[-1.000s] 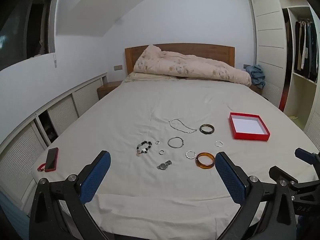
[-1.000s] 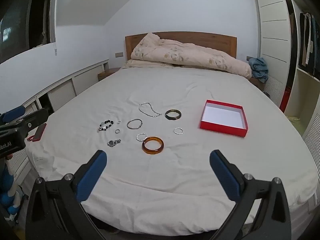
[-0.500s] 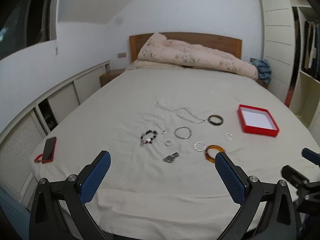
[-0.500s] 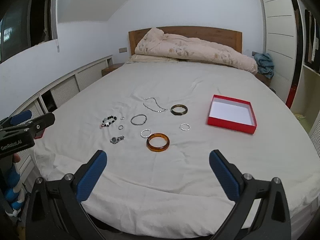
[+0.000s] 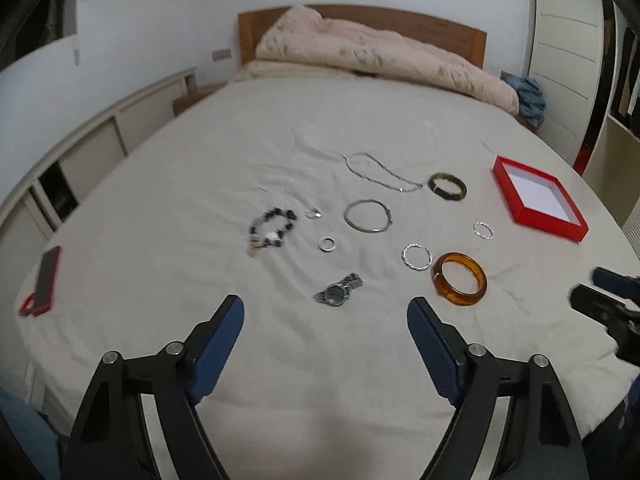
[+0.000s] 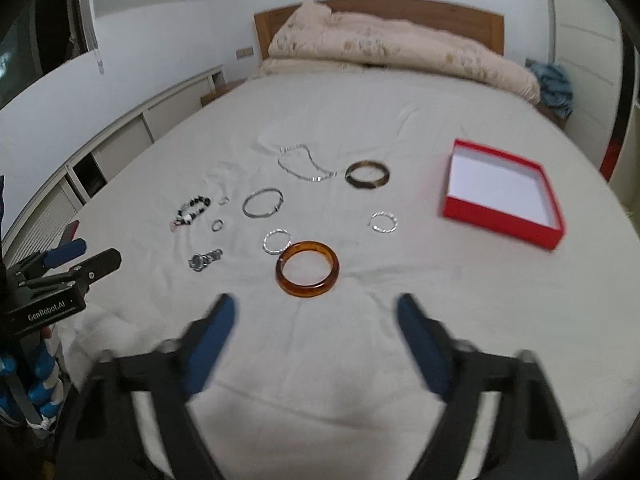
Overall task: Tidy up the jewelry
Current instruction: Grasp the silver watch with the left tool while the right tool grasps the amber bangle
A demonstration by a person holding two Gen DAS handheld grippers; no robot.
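Several pieces of jewelry lie spread on the cream bed sheet [image 5: 360, 360]. An amber bangle [image 5: 458, 278] [image 6: 307, 269] lies nearest, with a wristwatch [image 5: 338, 291] [image 6: 204, 260] to its left. Farther back are a beaded bracelet [image 5: 272, 228], a silver bangle [image 5: 367, 216], a dark bangle [image 5: 447, 187], a chain necklace [image 5: 380, 172] and small silver rings. A red open box [image 5: 540, 204] [image 6: 504, 196] with a white inside sits at the right. My left gripper [image 5: 325, 312], jaws closing, hovers just short of the watch with nothing between its fingers. My right gripper [image 6: 316, 312], jaws closing too, hovers empty just short of the amber bangle.
A red-cased phone [image 5: 46, 280] lies near the bed's left edge. A bunched duvet [image 5: 380, 56] fills the head of the bed by the wooden headboard. Low cabinets run along the left wall and a wardrobe stands at the right.
Both grippers have come forward and down toward the jewelry, which now looks larger and closer. The jaws of both stand narrower than before.
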